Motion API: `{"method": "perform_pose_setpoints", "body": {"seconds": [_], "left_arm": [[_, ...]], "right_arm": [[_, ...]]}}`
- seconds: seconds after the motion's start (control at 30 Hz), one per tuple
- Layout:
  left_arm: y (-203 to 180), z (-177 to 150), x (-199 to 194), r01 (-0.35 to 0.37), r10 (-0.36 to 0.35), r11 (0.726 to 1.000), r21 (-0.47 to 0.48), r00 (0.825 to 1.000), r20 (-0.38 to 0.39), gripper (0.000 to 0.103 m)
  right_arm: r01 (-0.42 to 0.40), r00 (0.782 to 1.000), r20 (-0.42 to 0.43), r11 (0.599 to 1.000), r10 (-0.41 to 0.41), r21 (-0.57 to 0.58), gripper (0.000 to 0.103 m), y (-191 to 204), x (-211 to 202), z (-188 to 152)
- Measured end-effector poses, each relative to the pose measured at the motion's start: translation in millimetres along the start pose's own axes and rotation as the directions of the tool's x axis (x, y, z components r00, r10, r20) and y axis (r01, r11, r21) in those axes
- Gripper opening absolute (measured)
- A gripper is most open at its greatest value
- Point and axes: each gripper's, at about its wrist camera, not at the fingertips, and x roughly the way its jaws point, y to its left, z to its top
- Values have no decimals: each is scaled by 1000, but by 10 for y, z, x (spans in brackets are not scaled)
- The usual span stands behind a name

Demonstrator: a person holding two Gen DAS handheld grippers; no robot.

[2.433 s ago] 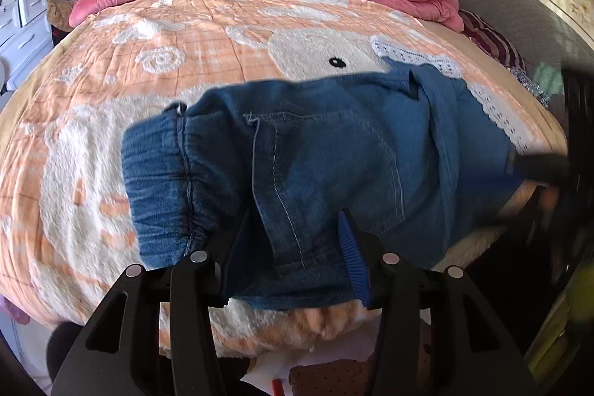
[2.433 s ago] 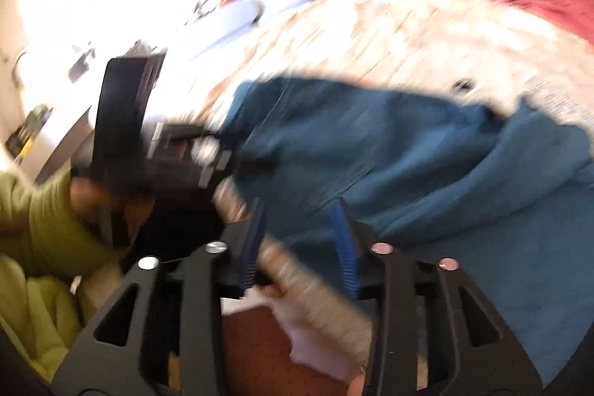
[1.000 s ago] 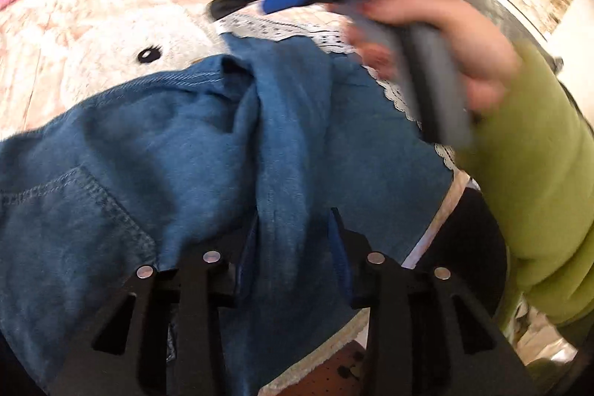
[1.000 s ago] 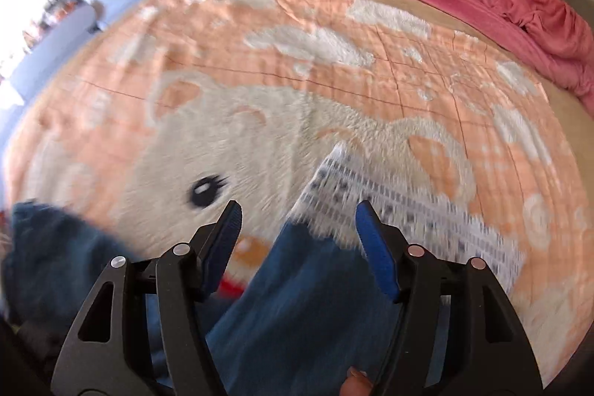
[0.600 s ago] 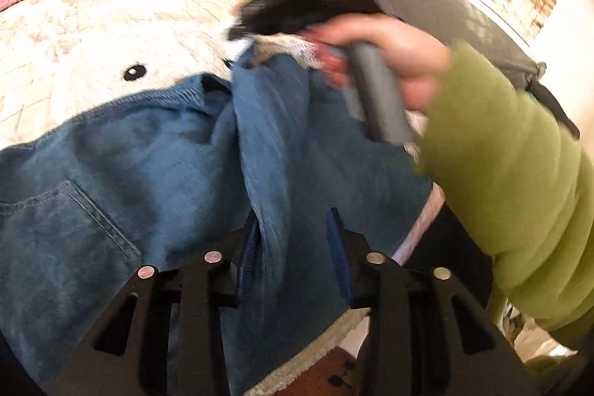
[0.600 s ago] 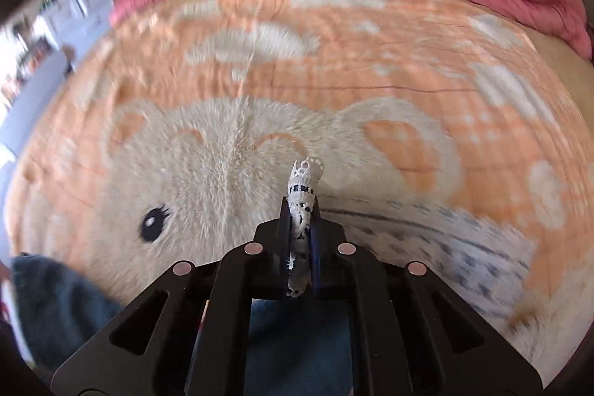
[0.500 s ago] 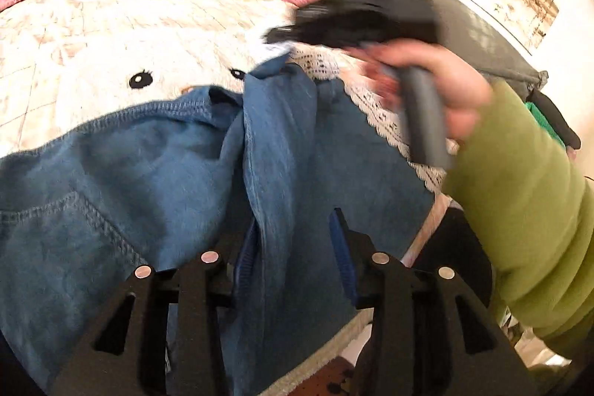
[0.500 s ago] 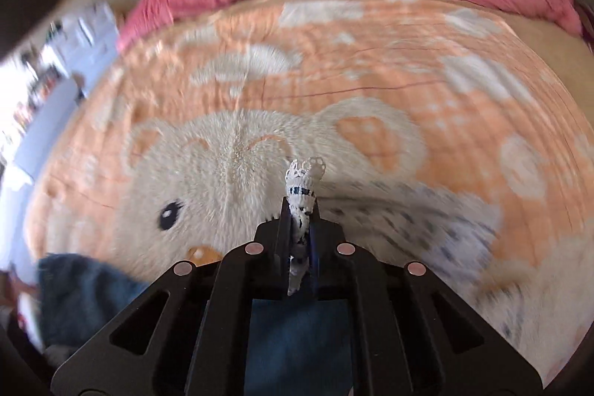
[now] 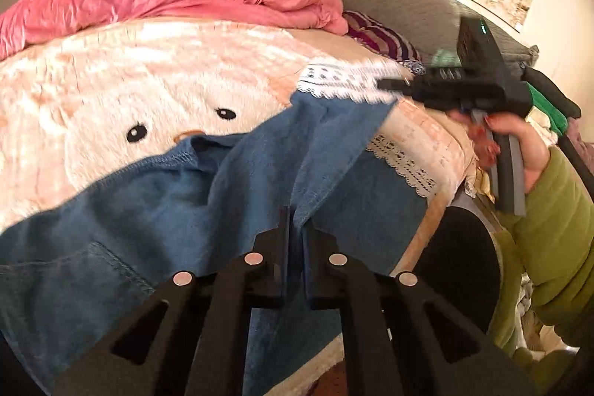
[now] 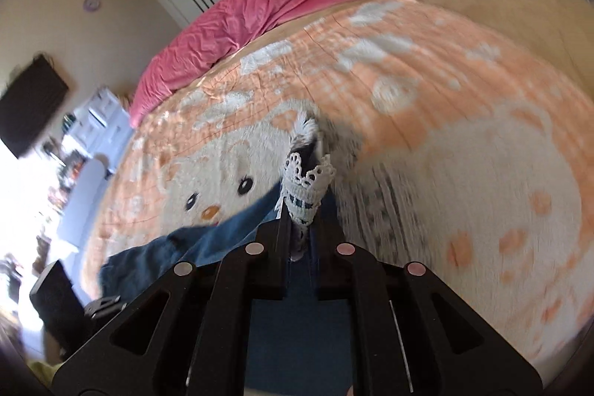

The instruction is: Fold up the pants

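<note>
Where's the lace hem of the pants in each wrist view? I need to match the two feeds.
Left wrist: lace hem upper right of centre, leading to the right gripper.
Right wrist: lace hem at centre, pinched in the jaws.
Shared landmark: bear face on the blanket.

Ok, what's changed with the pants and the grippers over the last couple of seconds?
Both grippers have closed: the left gripper on a denim fold of the pants, the right gripper on the lace hem, which it has drawn out sideways, pulling that leg taut. The pants otherwise still lie on the blanket.
</note>
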Motion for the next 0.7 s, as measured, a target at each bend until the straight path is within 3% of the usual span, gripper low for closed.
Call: {"method": "perform_pose_setpoints", "body": {"seconds": [0.17, 0.27, 0.37, 0.4, 0.5, 0.57, 0.63, 0.7], "left_arm": [[-137, -80, 48, 22, -19, 995, 96, 999, -35, 5], [-220, -154, 139, 30, -21, 992, 123, 997, -71, 5], [-233, -182, 162, 26, -15, 991, 128, 996, -84, 5], [-219, -180, 164, 25, -15, 992, 120, 996, -87, 5], [-199, -198, 149, 18, -8, 993, 114, 996, -91, 5], [-204, -228, 148, 12, -1, 993, 116, 996, -93, 5], [-201, -240, 155, 11, 1, 993, 115, 995, -104, 5], [-233, -259, 153, 21, -7, 991, 130, 993, -114, 5]], "right_arm": [[29, 999, 35, 998, -31, 49, 4, -148, -351, -479], [99, 995, -26, 992, -97, 74, 9, -293, -346, -701], [84, 995, -55, 990, -79, 116, 11, -422, -347, -805], [73, 996, -52, 989, -67, 128, 18, -450, -367, -820], [82, 997, -27, 987, -79, 142, 24, -507, -434, -820], [76, 997, -22, 984, -74, 159, 22, -571, -450, -811], [87, 996, -38, 987, -82, 134, 7, -580, -431, -829], [106, 994, -45, 988, -101, 111, 5, -585, -430, -844]]}}
